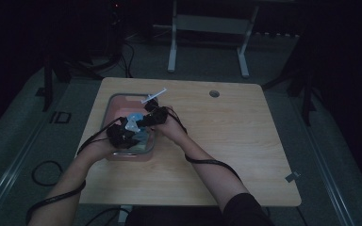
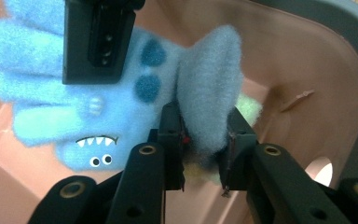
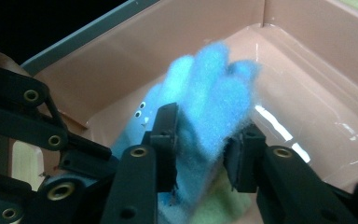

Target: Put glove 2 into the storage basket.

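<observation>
My forearms come in from the bottom of the high view, and both hands sit over the pink tub [image 1: 118, 101] at about 9 o'clock from the middle of the surface [image 1: 226, 141].

Left tool [image 2: 205, 144] first: its jaws are pinched on a pale grey-blue fold of the fuzzy blue glove [image 2: 98, 102], the one with little monster teeth and googly eyes. Through the left gripper view the glove hangs just above the tub floor, with something pale green [image 2: 249, 105] peeking out behind it at 3 o'clock.

Right tool [image 3: 203, 147] next: the glove's finger end sits between its jaws, but the pads look slightly eased off the fluff on the right side, so I'd call it loosened rather than squeezing. More pale green fabric is bunched under it at 6 o'clock.

At 12 o'clock on the tub rim there's a thin white stick-like thing [image 1: 153, 96]; can't tell what it is.

Progress-wise, I'd say the glove is picked up and stretched between both tools, but it's not out of the tub yet. Getting it clear and sorting the green piece is what's left.
</observation>
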`<act>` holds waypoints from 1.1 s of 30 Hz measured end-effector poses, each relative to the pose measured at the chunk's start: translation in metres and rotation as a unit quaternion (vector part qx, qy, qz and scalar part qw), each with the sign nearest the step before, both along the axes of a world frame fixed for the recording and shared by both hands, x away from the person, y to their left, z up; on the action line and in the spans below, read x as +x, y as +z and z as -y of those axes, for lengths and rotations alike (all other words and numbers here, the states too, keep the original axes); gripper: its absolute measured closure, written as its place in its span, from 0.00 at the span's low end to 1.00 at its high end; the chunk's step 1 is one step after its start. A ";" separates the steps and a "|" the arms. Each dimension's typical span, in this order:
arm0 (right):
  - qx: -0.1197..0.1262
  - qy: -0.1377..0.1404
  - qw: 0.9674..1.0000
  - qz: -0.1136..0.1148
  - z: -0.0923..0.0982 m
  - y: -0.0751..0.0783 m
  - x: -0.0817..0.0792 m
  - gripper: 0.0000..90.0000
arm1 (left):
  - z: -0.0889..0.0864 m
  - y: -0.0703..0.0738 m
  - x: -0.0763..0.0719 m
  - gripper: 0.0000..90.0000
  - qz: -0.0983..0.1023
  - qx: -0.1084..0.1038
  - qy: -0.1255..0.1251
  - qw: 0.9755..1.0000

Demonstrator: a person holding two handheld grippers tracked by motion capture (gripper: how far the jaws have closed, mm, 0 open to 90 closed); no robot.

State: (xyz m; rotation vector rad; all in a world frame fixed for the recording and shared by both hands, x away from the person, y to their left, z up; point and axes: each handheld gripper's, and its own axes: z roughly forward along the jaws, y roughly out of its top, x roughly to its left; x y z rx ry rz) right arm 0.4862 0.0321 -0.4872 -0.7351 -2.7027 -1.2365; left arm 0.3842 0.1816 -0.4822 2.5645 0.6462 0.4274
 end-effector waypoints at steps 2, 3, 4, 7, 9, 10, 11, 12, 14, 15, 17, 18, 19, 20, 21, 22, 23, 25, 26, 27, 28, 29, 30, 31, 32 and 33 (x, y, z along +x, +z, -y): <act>-0.001 -0.006 1.000 0.006 0.002 0.003 0.001 0.69 | 0.000 0.000 0.000 0.78 -0.003 0.000 0.003 1.000; 0.001 -0.008 1.000 0.007 0.003 0.004 0.001 0.67 | 0.000 0.000 0.000 0.76 -0.005 -0.001 0.004 1.000; 0.004 -0.009 1.000 0.009 0.004 0.006 0.001 0.66 | 0.000 0.000 0.000 0.74 -0.005 -0.001 0.004 1.000; 0.005 -0.009 1.000 0.013 0.007 0.009 0.001 0.64 | 0.000 0.000 0.000 0.62 -0.008 -0.006 0.008 1.000; 0.008 -0.003 1.000 0.016 0.012 0.014 -0.001 0.61 | -0.003 0.002 -0.001 0.51 -0.008 -0.023 0.024 0.999; 0.008 -0.001 1.000 0.017 0.013 0.015 -0.002 0.60 | -0.004 0.003 -0.002 0.47 -0.002 -0.027 0.030 0.999; 0.009 0.001 1.000 0.019 0.014 0.017 -0.004 0.58 | -0.005 0.003 -0.003 0.40 0.003 -0.033 0.037 0.999; 0.011 0.004 1.000 0.021 0.016 0.019 -0.005 0.57 | -0.006 0.004 -0.004 0.35 0.005 -0.041 0.043 0.998; 0.017 0.009 1.000 0.020 0.021 0.023 -0.009 0.56 | -0.008 0.007 -0.007 0.26 0.012 -0.061 0.053 0.997; 0.017 0.011 1.000 0.021 0.023 0.024 -0.009 0.56 | -0.008 0.008 -0.008 0.23 0.012 -0.065 0.058 0.996; 0.023 0.015 0.999 0.019 0.026 0.026 -0.012 0.51 | -0.007 0.011 -0.010 0.18 0.012 -0.083 0.066 0.994; 0.022 0.018 0.999 0.020 0.028 0.027 -0.013 0.48 | -0.006 0.013 -0.011 0.16 0.014 -0.092 0.068 0.993; 0.022 0.019 0.999 0.020 0.030 0.027 -0.015 0.44 | -0.005 0.014 -0.012 0.15 0.016 -0.097 0.070 0.993; 0.022 0.019 0.999 0.019 0.031 0.028 -0.016 0.42 | -0.004 0.015 -0.013 0.15 0.022 -0.101 0.070 0.992; 0.020 0.022 0.999 0.023 0.033 0.029 -0.017 0.40 | -0.003 0.017 -0.014 0.10 0.022 -0.105 0.066 0.992; 0.022 0.021 0.999 0.025 0.034 0.029 -0.018 0.37 | -0.001 0.018 -0.014 0.04 0.017 -0.110 0.067 0.991; 0.024 0.020 0.999 0.025 0.036 0.030 -0.019 0.35 | 0.000 0.019 -0.015 0.03 0.020 -0.114 0.070 0.991; 0.028 0.019 0.999 0.029 0.040 0.031 -0.021 0.32 | 0.004 0.021 -0.016 0.03 0.018 -0.130 0.071 0.989; 0.030 0.022 0.999 0.034 0.043 0.031 -0.021 0.30 | 0.006 0.022 -0.016 0.02 0.017 -0.134 0.067 0.989; 0.031 0.028 0.998 0.037 0.045 0.031 -0.022 0.26 | 0.009 0.023 -0.017 0.02 0.019 -0.134 0.064 0.989; 0.030 0.030 0.998 0.040 0.047 0.030 -0.023 0.24 | 0.011 0.024 -0.018 0.02 0.022 -0.137 0.060 0.989; 0.031 0.031 0.998 0.040 0.050 0.029 -0.023 0.23 | 0.012 0.024 -0.019 0.02 0.025 -0.140 0.059 0.988; 0.033 0.032 0.998 0.038 0.053 0.028 -0.023 0.22 | 0.014 0.024 -0.020 0.02 0.028 -0.143 0.058 0.988; 0.035 0.031 0.998 0.038 0.056 0.027 -0.024 0.21 | 0.016 0.025 -0.020 0.02 0.029 -0.143 0.057 0.988; 0.036 0.030 0.998 0.041 0.058 0.027 -0.024 0.21 | 0.018 0.024 -0.021 0.02 0.029 -0.143 0.056 0.988; 0.034 0.030 0.998 0.046 0.061 0.026 -0.023 0.21 | 0.020 0.024 -0.020 0.02 0.026 -0.142 0.057 0.988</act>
